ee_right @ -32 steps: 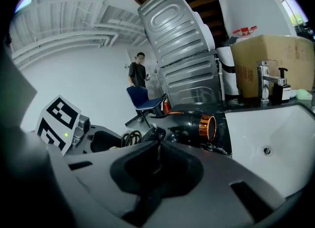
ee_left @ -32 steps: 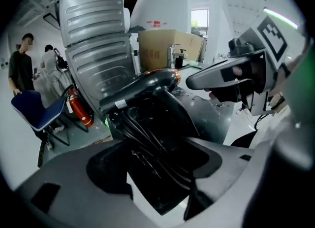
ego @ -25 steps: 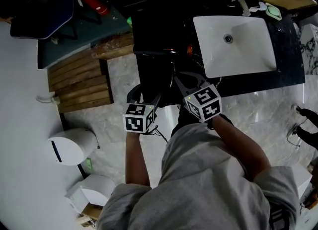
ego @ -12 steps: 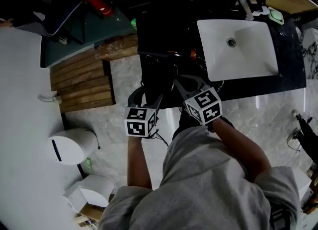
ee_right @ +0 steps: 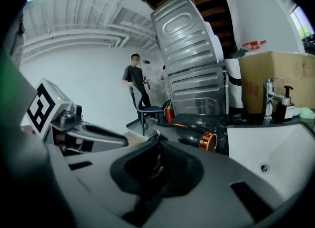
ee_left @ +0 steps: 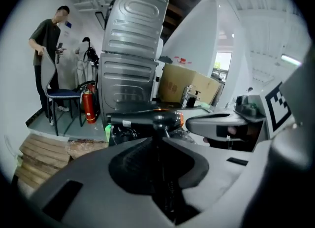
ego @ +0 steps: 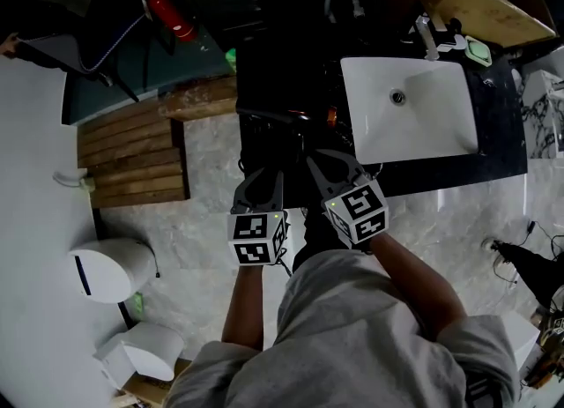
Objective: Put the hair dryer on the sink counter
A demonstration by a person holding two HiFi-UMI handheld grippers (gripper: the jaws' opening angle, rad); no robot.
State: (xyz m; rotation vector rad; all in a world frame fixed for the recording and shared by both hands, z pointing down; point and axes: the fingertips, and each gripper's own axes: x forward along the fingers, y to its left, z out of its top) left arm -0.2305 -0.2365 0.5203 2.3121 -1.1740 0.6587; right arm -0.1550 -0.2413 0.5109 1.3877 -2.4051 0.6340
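Left hand-held gripper (ee_left: 157,141), jaws just closing, clamps one hair dryer (ee_left: 142,119).

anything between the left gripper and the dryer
Nothing: in the left gripper view, the left gripper has just closed its jaws on the dryer, gripping its handle.

Handle of the hair dryer (ee_left: 147,119) vanishes between fingers of the left gripper (ee_left: 157,142), whose jaws have just been closing on it. Between fingers of the right gripper (ee_right: 158,141), the gap is too dark to read.
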